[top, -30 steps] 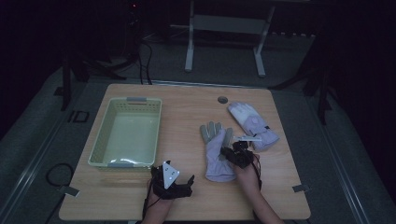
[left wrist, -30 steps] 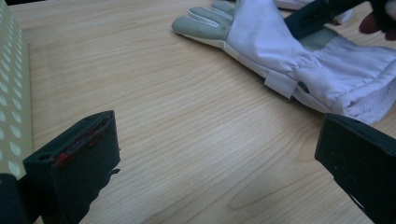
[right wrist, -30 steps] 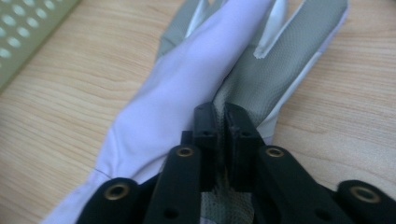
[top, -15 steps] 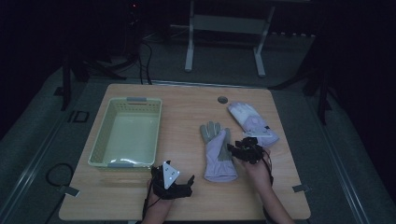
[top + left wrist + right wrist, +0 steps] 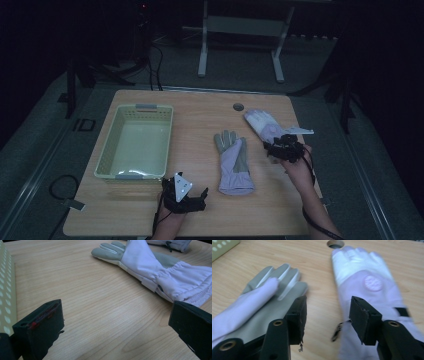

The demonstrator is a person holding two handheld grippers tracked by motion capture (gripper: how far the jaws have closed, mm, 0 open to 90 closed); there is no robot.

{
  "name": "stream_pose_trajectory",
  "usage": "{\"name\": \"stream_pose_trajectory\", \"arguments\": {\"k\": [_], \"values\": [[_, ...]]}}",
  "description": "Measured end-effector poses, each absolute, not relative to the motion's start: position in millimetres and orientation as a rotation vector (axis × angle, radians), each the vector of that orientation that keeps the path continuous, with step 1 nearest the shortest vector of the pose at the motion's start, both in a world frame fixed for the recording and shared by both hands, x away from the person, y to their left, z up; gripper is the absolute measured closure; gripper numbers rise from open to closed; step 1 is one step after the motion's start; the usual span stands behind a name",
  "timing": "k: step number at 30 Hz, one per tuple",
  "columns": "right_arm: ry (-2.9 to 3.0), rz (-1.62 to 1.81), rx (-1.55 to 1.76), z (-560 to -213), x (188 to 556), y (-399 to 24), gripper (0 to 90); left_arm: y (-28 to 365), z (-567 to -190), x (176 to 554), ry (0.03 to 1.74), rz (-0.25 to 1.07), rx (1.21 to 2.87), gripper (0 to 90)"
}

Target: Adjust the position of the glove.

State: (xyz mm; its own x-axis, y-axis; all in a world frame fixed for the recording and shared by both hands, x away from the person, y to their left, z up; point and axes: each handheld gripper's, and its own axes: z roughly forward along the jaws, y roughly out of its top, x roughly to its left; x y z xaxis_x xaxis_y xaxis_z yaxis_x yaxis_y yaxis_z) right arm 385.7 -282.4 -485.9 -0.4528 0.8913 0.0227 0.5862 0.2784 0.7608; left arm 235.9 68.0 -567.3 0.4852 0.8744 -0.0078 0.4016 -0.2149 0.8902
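Two pale lilac gloves lie on the wooden table [image 5: 200, 125]. The palm-up glove [image 5: 233, 162] with grey fingers lies mid-table, partly folded over itself. The second glove [image 5: 265, 125] lies back-up farther right. My right gripper [image 5: 284, 149] hovers open over that second glove's cuff; in the right gripper view its jaws frame the gap between the grey-fingered glove [image 5: 259, 302] and the back-up glove [image 5: 367, 282]. My left gripper [image 5: 186, 196] rests open near the front edge. The left gripper view looks across bare wood at the folded glove [image 5: 160, 272].
A pale green perforated basket [image 5: 136, 142] stands at the table's left, its wall [image 5: 5, 290] close beside my left gripper. A round cable hole [image 5: 238, 106] sits near the far edge. A white stand [image 5: 240, 30] stands on the floor beyond the table.
My right gripper has moved right and slightly away, from the cuff of the grey-fingered glove to the cuff of the other glove. The left gripper has stayed put.
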Motion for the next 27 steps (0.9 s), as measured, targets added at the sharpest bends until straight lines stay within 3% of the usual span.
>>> {"name": "stream_pose_trajectory", "arguments": {"k": [10,27], "values": [[2.143,0.92,1.414,-483,421,-315,40.7,68,-567,236,1.071,0.641,1.819,0.0],[2.202,0.845,1.394,-493,476,-323,41.0,68,-567,236,1.069,0.64,1.818,0.0]]}}
